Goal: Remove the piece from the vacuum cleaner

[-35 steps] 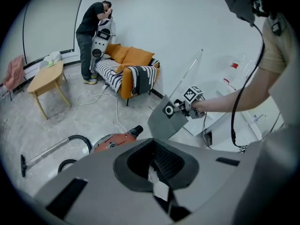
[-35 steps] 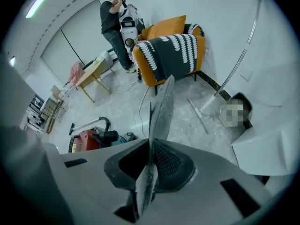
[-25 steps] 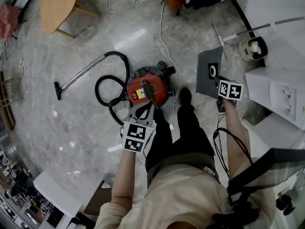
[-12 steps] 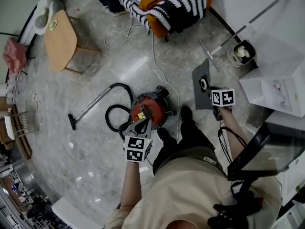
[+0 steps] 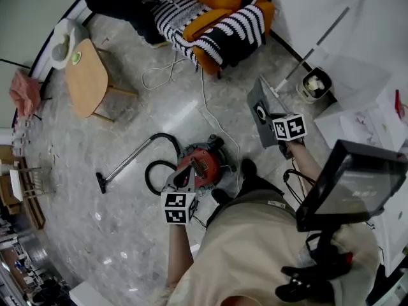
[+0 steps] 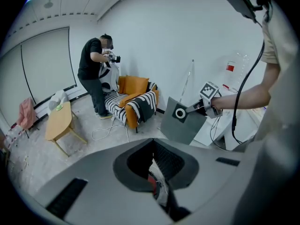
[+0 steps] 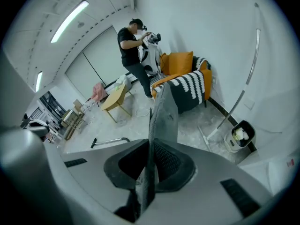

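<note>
Right gripper point(image 5: 273, 116) pinches the grey piece point(image 5: 257, 104); left gripper point(image 5: 185, 178), jaws together and empty, hovers above the vacuum cleaner point(image 5: 205, 164) on the marbled floor point(image 5: 127, 116).

There is one red vacuum cleaner point(image 5: 203, 164), one grey flat piece point(image 5: 255, 97), one wooden table point(image 5: 86, 78) and one striped armchair point(image 5: 229, 18). Two grippers show: left gripper point(image 5: 185, 178), right gripper point(image 5: 273, 120).

We look down on a pale grey marbled floor point(image 5: 95, 234). A red vacuum cleaner point(image 5: 203, 164) stands near its middle, with a black hose point(image 5: 169, 137) looped beside it and a wand point(image 5: 127, 162) lying flat. A white cable point(image 5: 203, 97) trails towards an orange armchair point(image 5: 220, 11). A small wooden table point(image 5: 86, 78) and a white bin point(image 5: 314, 85) stand well apart.
</note>
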The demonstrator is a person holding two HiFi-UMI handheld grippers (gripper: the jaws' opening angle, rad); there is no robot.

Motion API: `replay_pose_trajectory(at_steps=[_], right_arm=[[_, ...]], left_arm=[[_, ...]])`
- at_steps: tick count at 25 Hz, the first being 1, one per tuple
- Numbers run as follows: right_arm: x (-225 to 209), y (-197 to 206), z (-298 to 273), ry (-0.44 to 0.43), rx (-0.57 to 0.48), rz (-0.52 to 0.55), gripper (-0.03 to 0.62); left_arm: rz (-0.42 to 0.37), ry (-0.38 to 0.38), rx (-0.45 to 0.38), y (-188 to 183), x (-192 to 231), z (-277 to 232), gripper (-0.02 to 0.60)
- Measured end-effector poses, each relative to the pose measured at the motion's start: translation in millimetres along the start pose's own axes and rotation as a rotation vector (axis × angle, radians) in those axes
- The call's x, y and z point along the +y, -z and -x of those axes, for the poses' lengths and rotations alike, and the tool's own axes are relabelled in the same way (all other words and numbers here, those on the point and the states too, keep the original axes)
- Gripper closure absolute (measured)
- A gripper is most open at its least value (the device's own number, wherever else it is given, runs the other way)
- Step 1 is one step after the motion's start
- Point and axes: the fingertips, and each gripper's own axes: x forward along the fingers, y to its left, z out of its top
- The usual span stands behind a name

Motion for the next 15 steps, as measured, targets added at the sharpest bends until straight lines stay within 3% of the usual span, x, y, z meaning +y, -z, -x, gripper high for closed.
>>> replay_pose_trajectory(at_steps=[7,15], right_arm=[[57,-47,18,-0.041,-0.093,0.104,0.565],[130,-51,42,-0.056,-0.148,0.178,0.565]], left_arm=[[0.04,-0.054,-0.071,9,25,31,0.578],[0.081,-0.063,-0.169,41,45,80,0.578]])
